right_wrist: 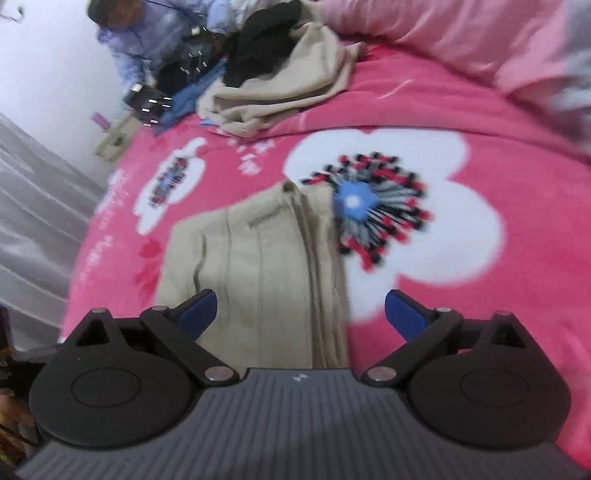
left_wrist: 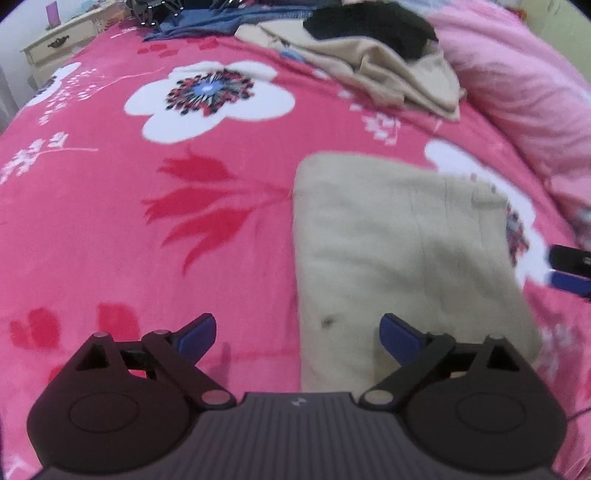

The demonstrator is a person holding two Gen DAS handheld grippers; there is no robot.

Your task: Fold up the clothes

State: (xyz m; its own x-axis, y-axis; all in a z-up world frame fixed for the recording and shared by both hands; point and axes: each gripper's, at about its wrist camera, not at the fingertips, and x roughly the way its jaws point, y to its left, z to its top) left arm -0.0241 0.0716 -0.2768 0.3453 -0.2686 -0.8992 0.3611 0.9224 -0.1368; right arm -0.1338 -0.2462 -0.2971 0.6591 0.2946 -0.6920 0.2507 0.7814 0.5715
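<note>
Fleece bedding covers the bed [left_wrist: 110,240]: a soft hot-pink blanket printed with big white blossoms and red leaf shapes. On it lies the folded beige garment [left_wrist: 402,266], a flat, roughly rectangular bundle of thick, faintly ribbed cloth with one small dark spot near its lower edge; in the right wrist view [right_wrist: 266,273] its layered folds stack along the right edge.

The left gripper [left_wrist: 297,334] hovers just above the bundle's near left edge, its blue-padded fingers [left_wrist: 197,334] spread wide and holding nothing. The right gripper [right_wrist: 301,312] likewise hangs over the bundle's near end, fingers [right_wrist: 404,312] wide apart and empty.

Farther up the bed sits a rumpled pile of clothes [right_wrist: 280,85], beige fabric with a black garment [left_wrist: 369,27] on top and blue denim [left_wrist: 236,18] beside it. A pale pink pillow [left_wrist: 524,96] bulges along the right, and a cream dresser [left_wrist: 62,40] stands beyond the bed.
</note>
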